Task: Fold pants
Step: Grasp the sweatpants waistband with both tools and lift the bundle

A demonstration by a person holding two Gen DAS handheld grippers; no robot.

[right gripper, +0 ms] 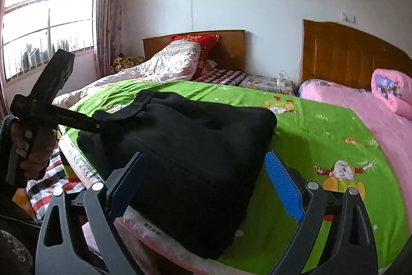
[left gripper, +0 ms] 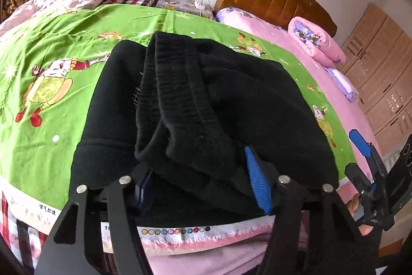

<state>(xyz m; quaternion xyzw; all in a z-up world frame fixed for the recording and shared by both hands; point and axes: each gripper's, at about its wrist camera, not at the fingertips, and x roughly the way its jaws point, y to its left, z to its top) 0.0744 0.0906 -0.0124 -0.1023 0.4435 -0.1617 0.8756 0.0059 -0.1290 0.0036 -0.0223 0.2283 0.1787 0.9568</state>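
Note:
Black pants lie folded in a thick bundle on the green cartoon bedsheet, near the bed's front edge. My left gripper is open, its blue pads on either side of the bundle's near end, with the waistband folds bunched between them. It also shows in the right wrist view, at the left end of the pants. My right gripper is open, its blue pads straddling the near right corner of the bundle. It also shows in the left wrist view, at the far right.
A pink sheet covers the right side of the bed, with a rolled pink quilt. A second bed with a pale quilt stands behind. Wooden headboards, a wardrobe and a window surround the area.

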